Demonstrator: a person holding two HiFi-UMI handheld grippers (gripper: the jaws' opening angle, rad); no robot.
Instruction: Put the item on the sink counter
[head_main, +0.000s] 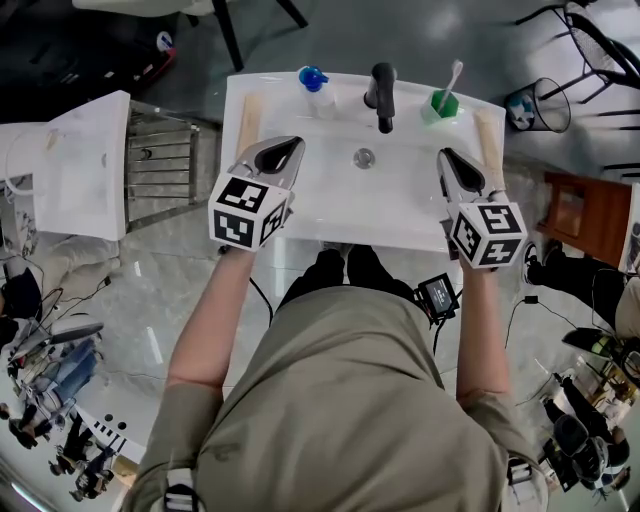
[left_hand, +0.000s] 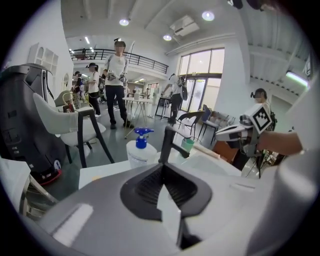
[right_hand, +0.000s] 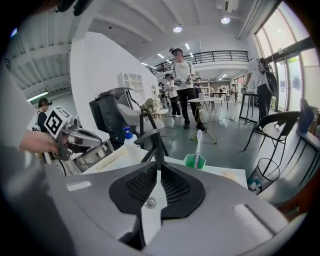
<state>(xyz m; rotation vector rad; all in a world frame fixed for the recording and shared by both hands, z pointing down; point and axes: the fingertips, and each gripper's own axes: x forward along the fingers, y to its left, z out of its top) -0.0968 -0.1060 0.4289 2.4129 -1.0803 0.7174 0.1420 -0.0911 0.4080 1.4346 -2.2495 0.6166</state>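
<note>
A white sink (head_main: 330, 205) stands in front of me, with a black faucet (head_main: 381, 95) at the back of its counter. Left of the faucet is a soap bottle (head_main: 316, 85) with a blue pump; right of it is a green cup (head_main: 443, 101) with a toothbrush in it. My left gripper (head_main: 290, 143) hovers over the basin's left side, shut and empty; in its own view (left_hand: 163, 167) the pads meet. Over the basin's right side my right gripper (head_main: 443, 153) has its tips together with nothing between them (right_hand: 158, 167). The drain (head_main: 364, 157) lies between the two.
Pale wooden strips lie along the counter's left edge (head_main: 249, 120) and right edge (head_main: 489, 135). A metal rack (head_main: 160, 160) and a white surface (head_main: 85, 165) stand to the left, a wire bin (head_main: 545, 105) and a brown stool (head_main: 580, 215) to the right. People stand in the background.
</note>
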